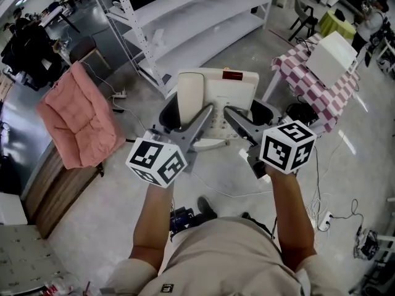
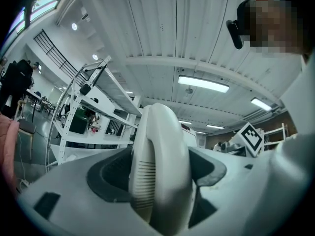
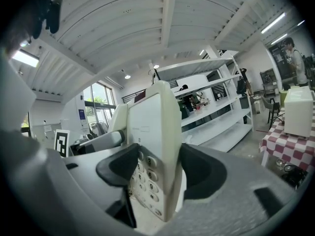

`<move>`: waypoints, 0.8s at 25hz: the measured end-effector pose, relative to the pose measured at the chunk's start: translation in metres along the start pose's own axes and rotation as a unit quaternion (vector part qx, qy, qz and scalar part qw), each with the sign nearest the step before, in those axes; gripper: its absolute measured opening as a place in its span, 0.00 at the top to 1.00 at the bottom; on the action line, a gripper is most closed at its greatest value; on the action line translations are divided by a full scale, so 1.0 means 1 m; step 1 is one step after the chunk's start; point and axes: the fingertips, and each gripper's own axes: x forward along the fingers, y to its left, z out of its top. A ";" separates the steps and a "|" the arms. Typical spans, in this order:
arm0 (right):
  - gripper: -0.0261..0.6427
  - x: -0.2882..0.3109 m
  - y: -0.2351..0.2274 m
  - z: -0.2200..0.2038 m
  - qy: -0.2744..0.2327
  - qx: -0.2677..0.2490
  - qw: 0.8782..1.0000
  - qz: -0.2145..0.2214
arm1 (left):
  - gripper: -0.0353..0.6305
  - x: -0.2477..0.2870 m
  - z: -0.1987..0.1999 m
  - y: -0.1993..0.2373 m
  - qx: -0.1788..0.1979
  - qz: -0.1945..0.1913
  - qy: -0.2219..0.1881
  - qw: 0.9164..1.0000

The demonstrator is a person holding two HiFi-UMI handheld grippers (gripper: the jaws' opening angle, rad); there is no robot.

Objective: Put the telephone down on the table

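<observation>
Telephone (image 1: 217, 97): cream-white, held in mid-air over the grey floor (image 1: 111, 221), resting on no table, face up towards the head view. Handset (image 1: 190, 100) seated along its left side, small red patch at the far edge of the body.

Left gripper (image 1: 200, 121): clamped on the handset (image 2: 160, 166), with dark pads (image 2: 109, 173) pressed against both flanks of it, seen end-on in the left gripper view. At the near end, its marker cube (image 1: 156, 160), close to the person.

Right gripper (image 1: 237, 121): clamped on the right edge of the telephone body (image 3: 150, 127), with pads (image 3: 119, 167) tight on both faces. Number keys (image 3: 145, 181) just beside the left pad in the right gripper view. At the near end, a second marker cube (image 1: 287, 145).

Around:
- white shelving (image 1: 185, 17), far and a little left
- pink cushion (image 1: 80, 113) at the left
- checked-cloth table (image 1: 321, 97) at the far right, well apart from the telephone, with a white box (image 1: 331, 57) on it
- cables (image 1: 321, 196) trailing on the floor at the near right
</observation>
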 end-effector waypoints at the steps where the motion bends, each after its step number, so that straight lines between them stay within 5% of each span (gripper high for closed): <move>1: 0.57 0.007 0.003 0.003 0.000 0.000 1.000 -0.003 | 0.43 0.000 0.004 0.007 0.000 -0.003 0.000 1.000; 10: 0.57 0.048 0.025 0.014 0.002 -0.008 1.000 -0.010 | 0.43 -0.010 0.023 0.050 -0.003 -0.009 -0.008 1.000; 20: 0.57 0.102 0.056 0.012 0.016 -0.022 0.999 0.033 | 0.43 -0.039 0.032 0.103 0.003 0.036 -0.017 0.999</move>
